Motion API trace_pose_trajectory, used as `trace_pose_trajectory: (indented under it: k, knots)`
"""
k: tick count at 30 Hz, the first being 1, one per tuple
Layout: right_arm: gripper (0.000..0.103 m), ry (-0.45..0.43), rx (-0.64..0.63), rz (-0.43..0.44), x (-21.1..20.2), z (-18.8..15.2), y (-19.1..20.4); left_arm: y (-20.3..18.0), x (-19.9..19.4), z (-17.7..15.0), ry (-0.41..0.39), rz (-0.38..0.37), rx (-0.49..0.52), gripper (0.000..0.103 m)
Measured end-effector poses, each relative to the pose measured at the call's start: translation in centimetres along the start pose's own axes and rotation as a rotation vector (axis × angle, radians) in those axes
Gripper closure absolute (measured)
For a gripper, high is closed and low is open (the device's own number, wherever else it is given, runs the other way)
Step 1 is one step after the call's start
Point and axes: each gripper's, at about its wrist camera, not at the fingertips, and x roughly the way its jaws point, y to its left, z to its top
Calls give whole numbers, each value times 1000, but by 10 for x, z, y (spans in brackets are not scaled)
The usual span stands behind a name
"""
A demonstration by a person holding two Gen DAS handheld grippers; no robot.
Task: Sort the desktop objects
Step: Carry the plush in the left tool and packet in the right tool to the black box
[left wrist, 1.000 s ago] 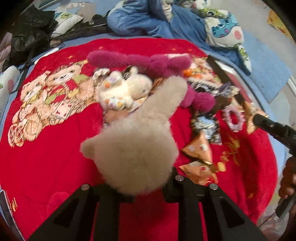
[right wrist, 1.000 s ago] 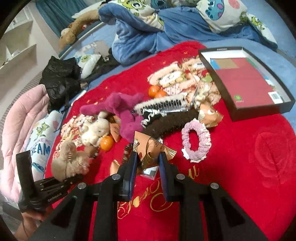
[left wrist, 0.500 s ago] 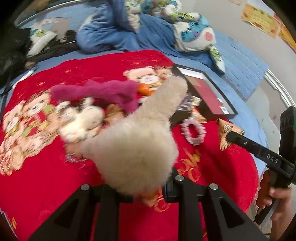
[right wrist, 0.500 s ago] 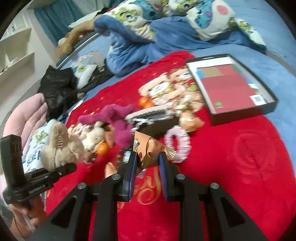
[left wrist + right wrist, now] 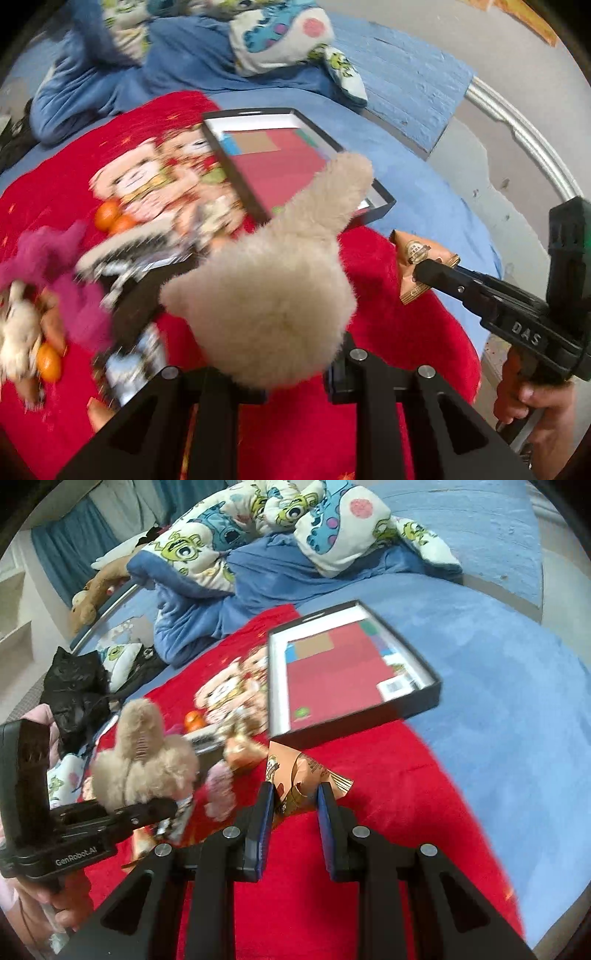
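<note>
My left gripper (image 5: 291, 373) is shut on a beige plush toy (image 5: 273, 302), held up above the red blanket (image 5: 388, 332); the toy hides the fingertips. It also shows in the right wrist view (image 5: 144, 753). My right gripper (image 5: 295, 805) is shut on an orange-brown snack packet (image 5: 299, 775), also seen in the left wrist view (image 5: 413, 266). A black shallow box (image 5: 280, 686) with a red lining lies ahead at the blanket's far edge; it also shows in the left wrist view (image 5: 236, 166).
A blurred pile lies on the blanket at left: a magenta plush (image 5: 66, 266), small oranges (image 5: 110, 218), a pale plush (image 5: 18, 332), a pink scrunchie (image 5: 218, 794). Blue bedding with cartoon pillows (image 5: 295, 524) lies behind. A black bag (image 5: 74, 686) sits far left.
Both grippers have swung right toward the black box, carrying the beige plush and the snack packet. The box now looks larger and closer in both views.
</note>
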Motion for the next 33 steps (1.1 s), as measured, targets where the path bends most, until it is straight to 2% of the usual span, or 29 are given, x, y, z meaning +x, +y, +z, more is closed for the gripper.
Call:
trace_pose_trajectory:
  k: [3,6,9,12,17,23,28,33]
  knots:
    - [80,-11,-19,-1,6,15,-18,-17,25,26,-4,-4,10,82]
    - [80,-33,-44,0,15,36,-34,-21,55,52,-5,-38,-27,82]
    - [80,-50,-55,10,28,53,-45,-24,80,74,-9,-12,-35,82]
    - [80,-54,-92,5,46,69,-51,-21,102,94,-3,-15,-71,82]
    - [80,-44,-104,-16,78,86,-64,-27,133,116,-11,-10,-64,82]
    - [80,-2,-95,-31,112,95,-75,-29,169,127,16,1,-90,82]
    - [80,14,-89,-44,126,91,-86,-31,191,123,47,82,-22,82]
    - [80,7,-85,-56,134,92,-94,-35,200,122,23,93,0,82]
